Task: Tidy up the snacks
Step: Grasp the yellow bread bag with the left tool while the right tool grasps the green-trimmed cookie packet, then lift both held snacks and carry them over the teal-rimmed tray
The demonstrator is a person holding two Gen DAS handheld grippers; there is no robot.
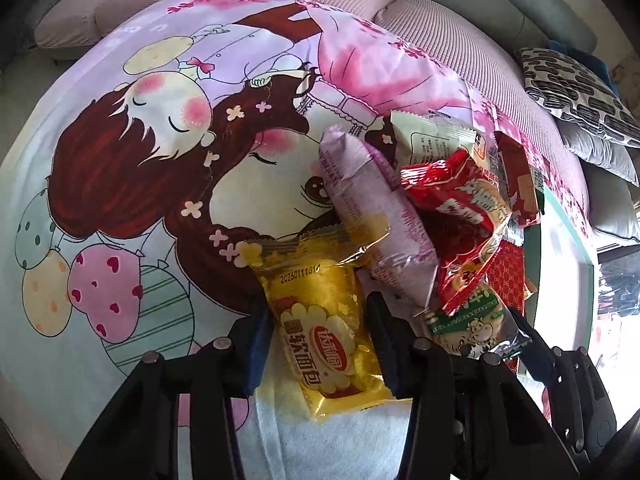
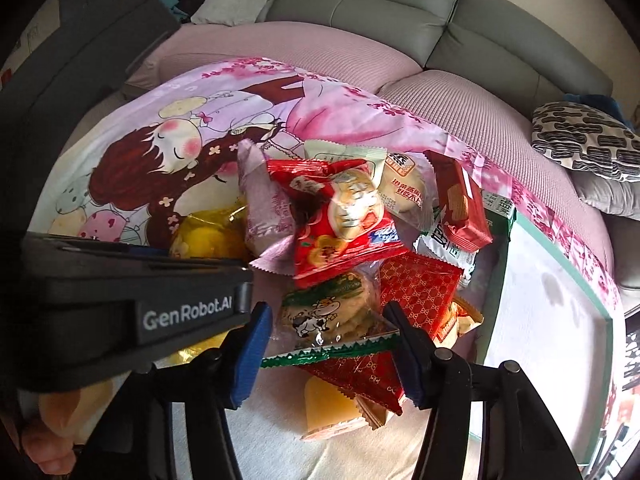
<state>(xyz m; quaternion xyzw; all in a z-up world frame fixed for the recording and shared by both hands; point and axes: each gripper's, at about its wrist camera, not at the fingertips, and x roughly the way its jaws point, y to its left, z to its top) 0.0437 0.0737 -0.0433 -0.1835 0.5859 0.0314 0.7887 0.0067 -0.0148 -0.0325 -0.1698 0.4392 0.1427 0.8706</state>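
Yellow bread packet [image 1: 324, 320] lies flat on the cartoon-print cloth [image 1: 120, 200], at the near left fringe of the snack heap, its long axis running straight away from the left gripper [image 1: 316, 332], sealed far end tucked under the purple wrapper [image 1: 372, 208]. The blue-padded fingers [image 1: 258, 344] flank the packet's two long sides, one each side; the jaws stand apart about the packet's width, and whether the pads already bear on the film cannot be told. Judgement: the left claw is lined up with the packet's length and needs only to close across the short axis, then draw back to free the far end from the purple wrapper. In the right wrist view the cow-print biscuit bag [image 2: 328, 320] sits between the fingers of the right gripper [image 2: 332, 348], its green serrated seam crosswise to the claw, propped on a red patterned sachet [image 2: 420, 292]; those jaws too are apart, with contact unclear. The heap proper — red snack bag [image 2: 340, 220], brown wafer bar [image 2: 458, 200], pale bread packets behind — lies further in from both claws, toward the cloth's far right side, next to a green-rimmed tray [image 2: 600, 312] that runs along the right edge. Sofa [image 2: 400, 8] beyond. Left hand is nearer the yellow packet; right nearer the cow-print bag and the tray.
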